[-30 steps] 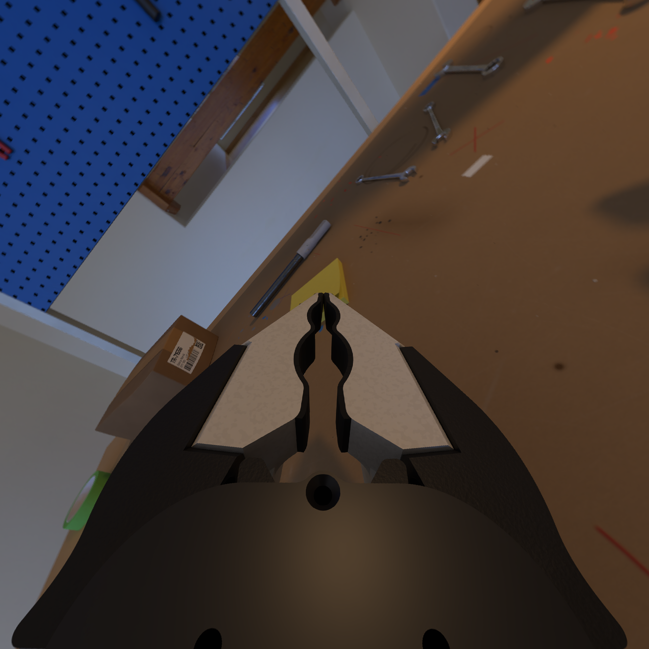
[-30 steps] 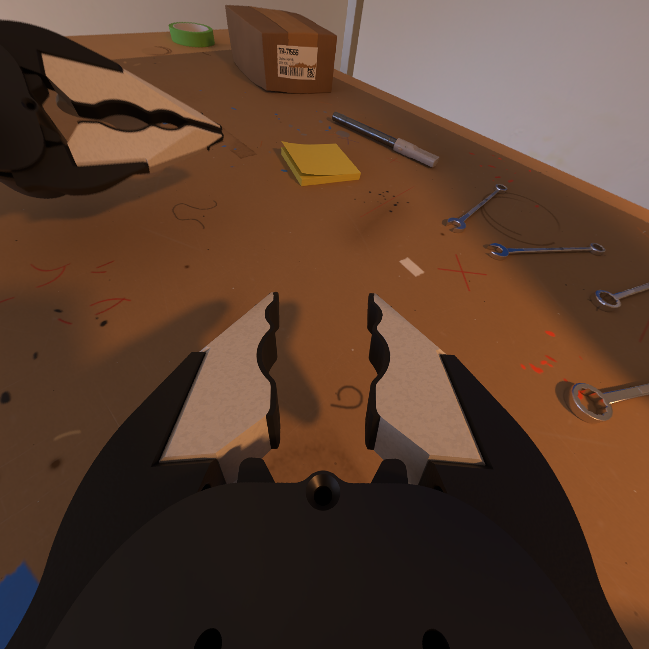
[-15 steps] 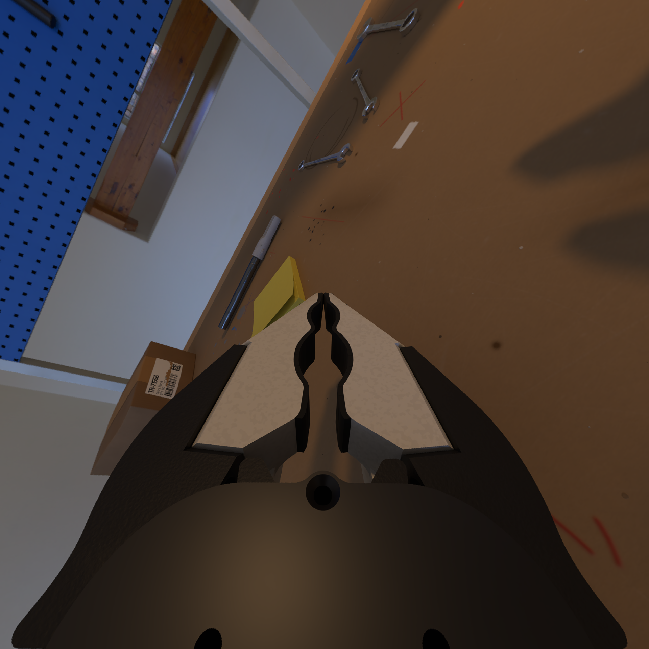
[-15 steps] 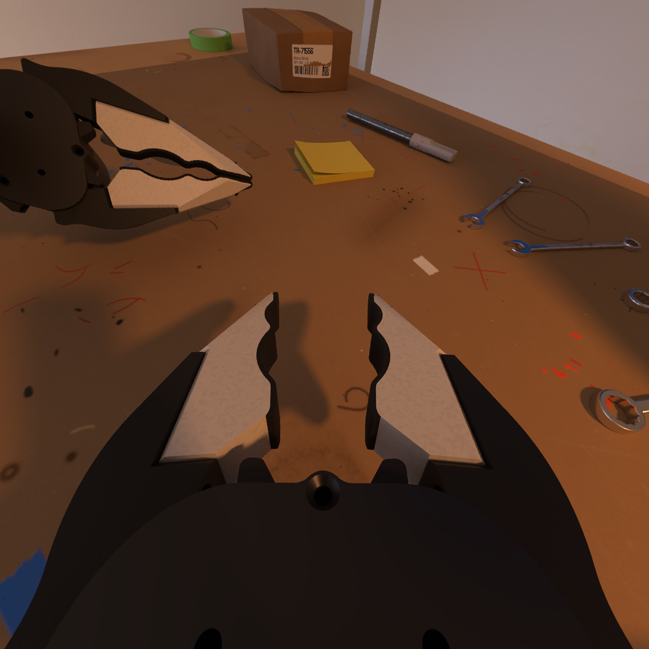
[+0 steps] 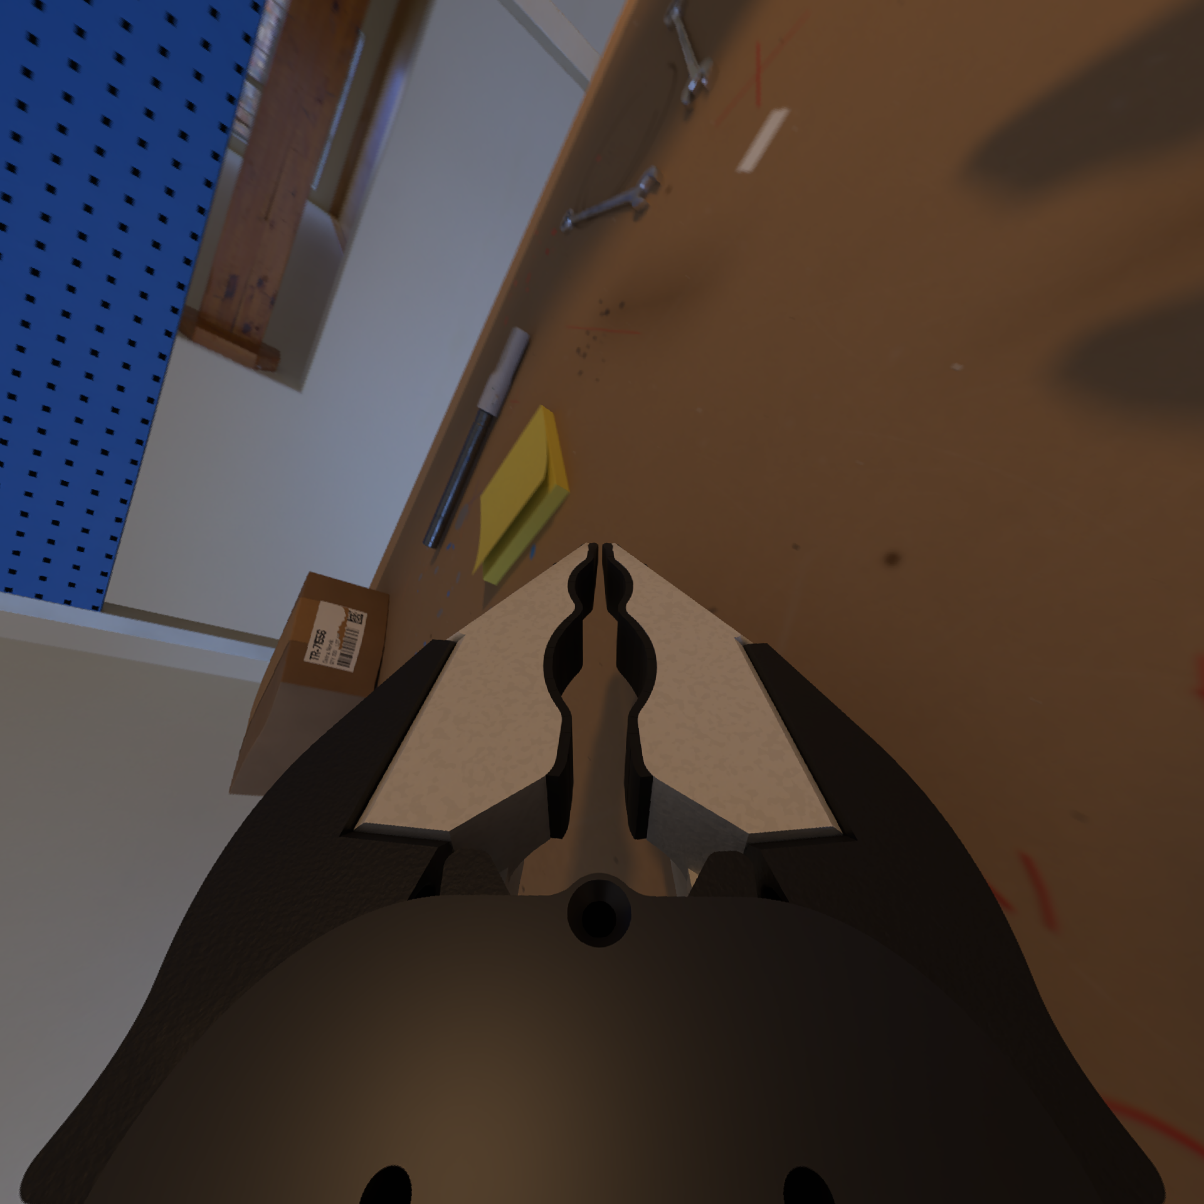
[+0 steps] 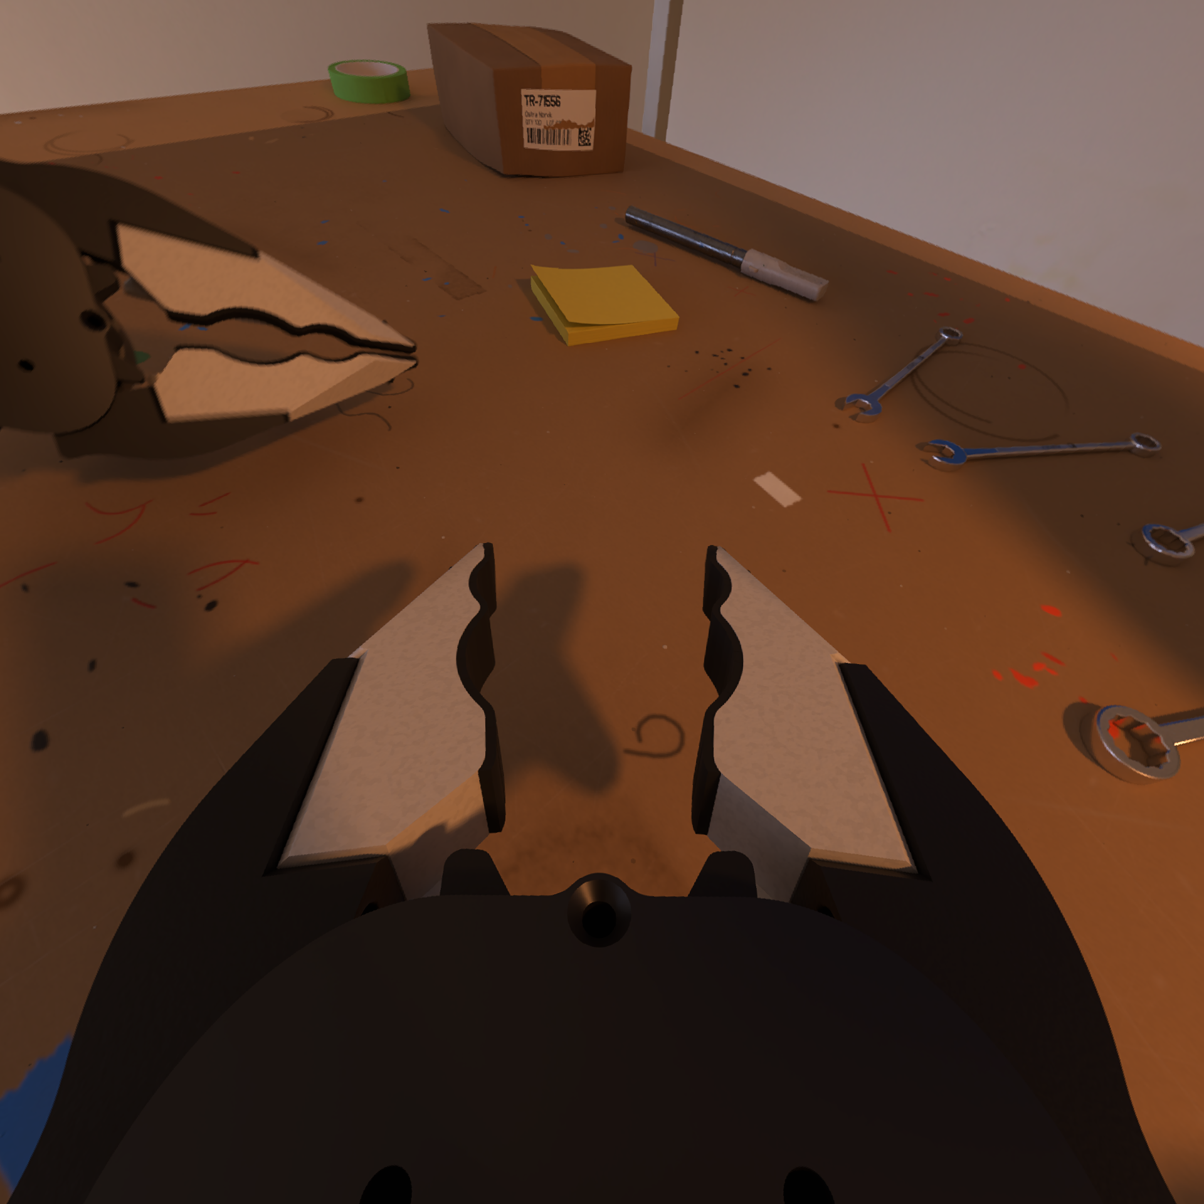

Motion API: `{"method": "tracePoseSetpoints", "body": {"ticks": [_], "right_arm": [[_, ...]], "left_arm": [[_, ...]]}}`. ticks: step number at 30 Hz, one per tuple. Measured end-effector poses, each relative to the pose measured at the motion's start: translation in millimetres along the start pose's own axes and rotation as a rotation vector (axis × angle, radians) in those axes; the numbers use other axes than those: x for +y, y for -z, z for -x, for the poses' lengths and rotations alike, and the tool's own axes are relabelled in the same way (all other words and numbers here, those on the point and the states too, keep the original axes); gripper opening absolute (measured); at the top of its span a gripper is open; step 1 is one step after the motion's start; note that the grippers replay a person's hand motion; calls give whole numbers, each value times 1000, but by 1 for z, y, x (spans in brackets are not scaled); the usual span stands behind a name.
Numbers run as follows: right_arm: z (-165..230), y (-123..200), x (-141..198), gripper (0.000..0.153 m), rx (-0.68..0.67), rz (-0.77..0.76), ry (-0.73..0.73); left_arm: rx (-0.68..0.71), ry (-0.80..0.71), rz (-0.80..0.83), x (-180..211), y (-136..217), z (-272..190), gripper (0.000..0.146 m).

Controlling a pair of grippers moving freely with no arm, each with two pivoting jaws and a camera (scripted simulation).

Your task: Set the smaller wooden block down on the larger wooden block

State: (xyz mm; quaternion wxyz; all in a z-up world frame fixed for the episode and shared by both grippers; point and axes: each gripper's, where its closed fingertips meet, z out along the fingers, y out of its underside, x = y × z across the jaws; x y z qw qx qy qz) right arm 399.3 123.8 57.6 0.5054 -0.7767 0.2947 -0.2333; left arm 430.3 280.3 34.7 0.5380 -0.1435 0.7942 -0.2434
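Marker (image 6: 726,253) behind notepad (image 6: 602,303); box (image 6: 531,98) right of tape roll (image 6: 369,81).

A brown, paint-flecked workbench (image 6: 586,456) stretches ahead of the jaws, meeting pale walls (image 6: 945,117). A blue pegboard (image 5: 98,260) hangs far left, beside a wooden shelf (image 5: 280,163).

The brown workbench (image 6: 586,456) carries a cardboard box (image 6: 521,98), yellow notepad (image 6: 602,303), marker (image 6: 723,251), green tape roll (image 6: 368,79) and wrenches (image 6: 1042,448).
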Motion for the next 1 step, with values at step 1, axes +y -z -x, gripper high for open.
{"method": "tracePoseSetpoints", "body": {"ticks": [1], "right_arm": [[-1,0,1,67,0,3,-9]], "left_arm": [[8,-12,19,1,4,-5,3]]}}
